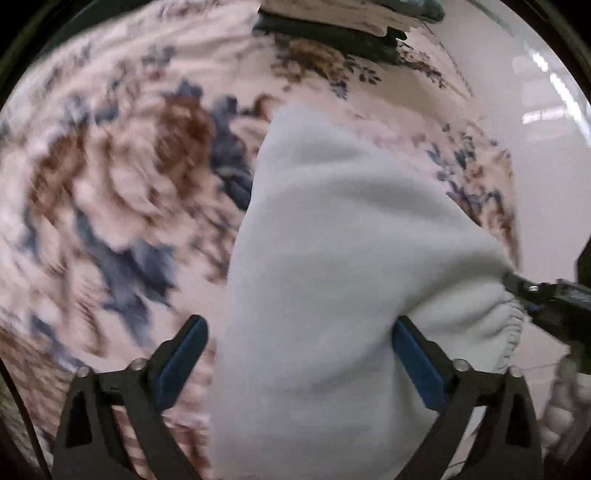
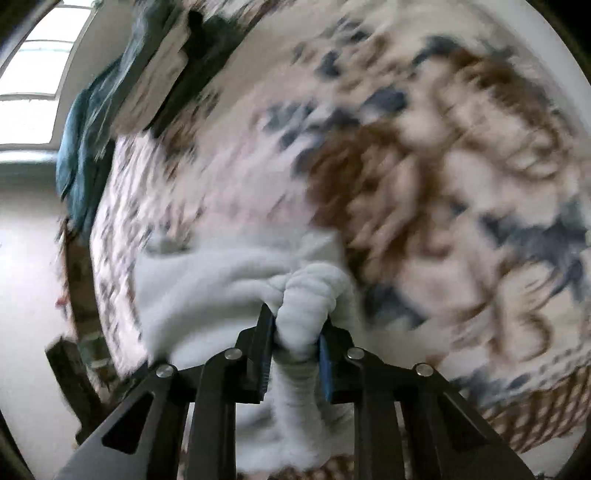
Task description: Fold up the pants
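Light grey fleece pants hang lifted above a floral bedspread. My left gripper is open, its blue-padded jaws wide apart, with the pants fabric draped between them and over the right finger. My right gripper is shut on a bunched fold of the pants. In the left wrist view the right gripper's tip pinches the gathered elastic edge of the pants at the right. Both views are blurred by motion.
A stack of folded clothes lies at the far end of the bed; it also shows in the right wrist view with a teal garment. The bedspread has a floor edge to the left.
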